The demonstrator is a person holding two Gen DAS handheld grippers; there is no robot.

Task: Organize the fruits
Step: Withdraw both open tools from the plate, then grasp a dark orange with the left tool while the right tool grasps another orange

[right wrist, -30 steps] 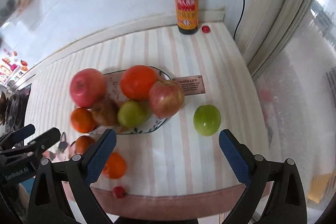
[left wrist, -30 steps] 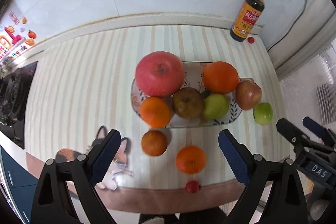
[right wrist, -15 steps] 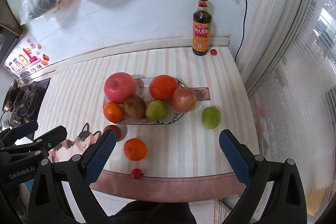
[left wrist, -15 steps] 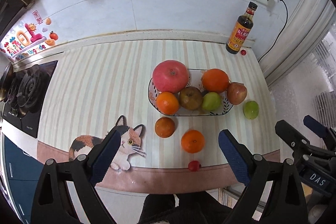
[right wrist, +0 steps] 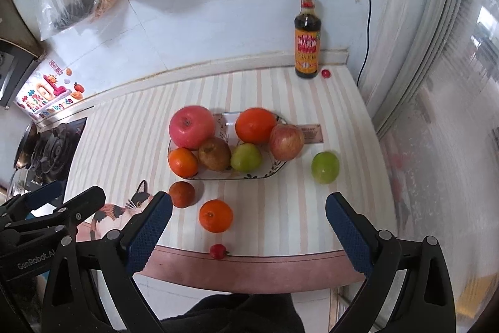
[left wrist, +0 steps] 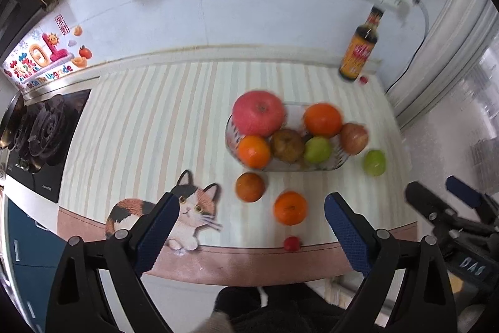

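1. The left gripper (left wrist: 249, 227) is being held above the near edge of the counter with its jaws spread wide and nothing between them.
2. The right gripper (right wrist: 249, 223) is likewise being held released and empty, well back from the fruit.
3. A glass dish (right wrist: 268, 175) is sitting mid-counter on the striped mat (right wrist: 131, 139) and is being filled by six fruits: a large red apple (right wrist: 191, 126) at the back left, a big orange (right wrist: 255, 125) at the back right, a smaller red apple (right wrist: 286, 142) on the right rim, a small orange (right wrist: 183, 162) at the front left, a brown pear (right wrist: 214, 153) and a green fruit (right wrist: 245, 157) in front.
4. Four fruits are being left outside the dish: a green apple (right wrist: 325, 167) just to its right, a dark orange (right wrist: 181, 194) and a bright orange (right wrist: 215, 215) in front of it, and a small red fruit (right wrist: 218, 251) at the mat's near border.
5. A sauce bottle (right wrist: 307, 46) is standing upright at the back wall, with a small red fruit (right wrist: 326, 73) just beside it.
6. A cat picture (left wrist: 187, 208) is showing on the mat's near left, and a gas hob (left wrist: 43, 130) is lying at the far left.
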